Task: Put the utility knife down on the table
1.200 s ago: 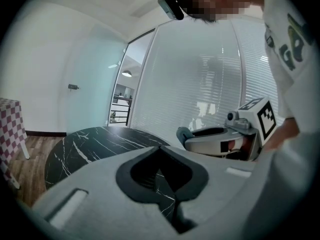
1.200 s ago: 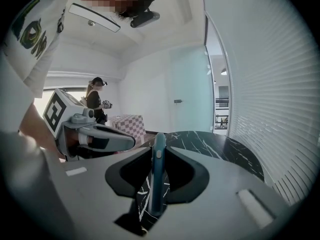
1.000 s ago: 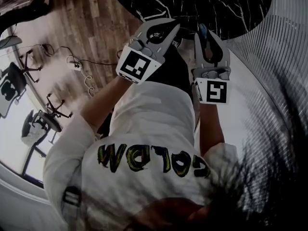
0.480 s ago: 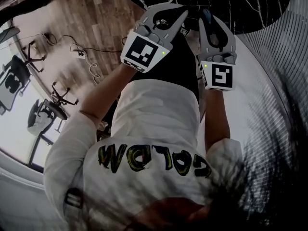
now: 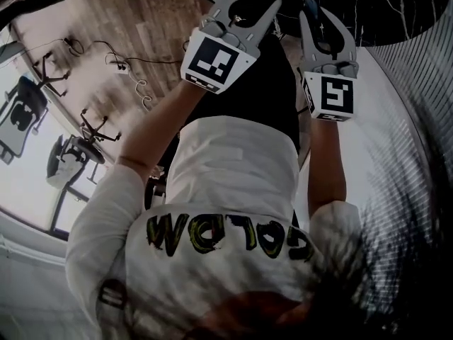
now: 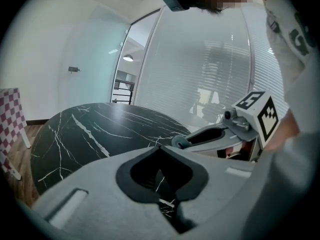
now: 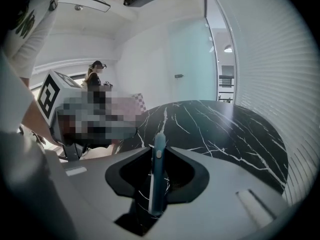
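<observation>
Descent is the change: in the head view the left claw [image 5: 273, 4] and right claw [image 5: 311, 13] now sit nearer the frame's upper edge, over the round black white-veined marble table [image 7: 225, 129]. The right claw is clamped on the slim blue-grey utility knife [image 7: 158, 184], mid-frame. The left claw is closed and empty. The knife seems clear of the table, so release lies ahead.

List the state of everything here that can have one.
utility knife: clamped in the right gripper, not yet on the table.
right gripper: fingers shut on the utility knife.
left gripper: fingers together, nothing between them.
table: utility knife not on it yet.
</observation>
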A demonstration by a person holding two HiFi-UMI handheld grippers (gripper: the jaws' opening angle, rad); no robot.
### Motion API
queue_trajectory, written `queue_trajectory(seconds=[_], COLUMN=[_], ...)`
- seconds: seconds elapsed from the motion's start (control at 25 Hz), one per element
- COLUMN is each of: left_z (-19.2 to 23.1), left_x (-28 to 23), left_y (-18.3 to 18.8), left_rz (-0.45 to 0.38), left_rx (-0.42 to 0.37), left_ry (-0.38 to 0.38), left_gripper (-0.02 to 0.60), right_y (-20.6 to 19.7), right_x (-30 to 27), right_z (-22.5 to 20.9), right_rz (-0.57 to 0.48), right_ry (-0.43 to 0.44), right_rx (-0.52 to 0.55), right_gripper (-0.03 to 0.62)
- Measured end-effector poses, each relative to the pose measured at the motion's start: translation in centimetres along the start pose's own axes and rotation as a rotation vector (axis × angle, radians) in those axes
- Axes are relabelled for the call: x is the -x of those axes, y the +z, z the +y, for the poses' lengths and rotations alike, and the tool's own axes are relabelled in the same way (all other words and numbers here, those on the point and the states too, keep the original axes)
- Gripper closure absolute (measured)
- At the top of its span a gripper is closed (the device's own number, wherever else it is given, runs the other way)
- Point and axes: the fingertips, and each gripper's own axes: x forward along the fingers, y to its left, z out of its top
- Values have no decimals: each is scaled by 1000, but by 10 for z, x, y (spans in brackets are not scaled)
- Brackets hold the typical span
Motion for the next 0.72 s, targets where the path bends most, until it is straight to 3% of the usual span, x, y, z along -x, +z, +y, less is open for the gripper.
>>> queue_trajectory(seconds=[0.72], left_z=[16], left_x=[-24], left_y=[-34], left_rz=[77], left_rx=[-17], left_ry=[-9], left_gripper=[580], right_y=[-35], right_x=[-31], right_z=[-4], right_rz=[112], right_ry=[11], right_rx=[4], right_gripper=[510])
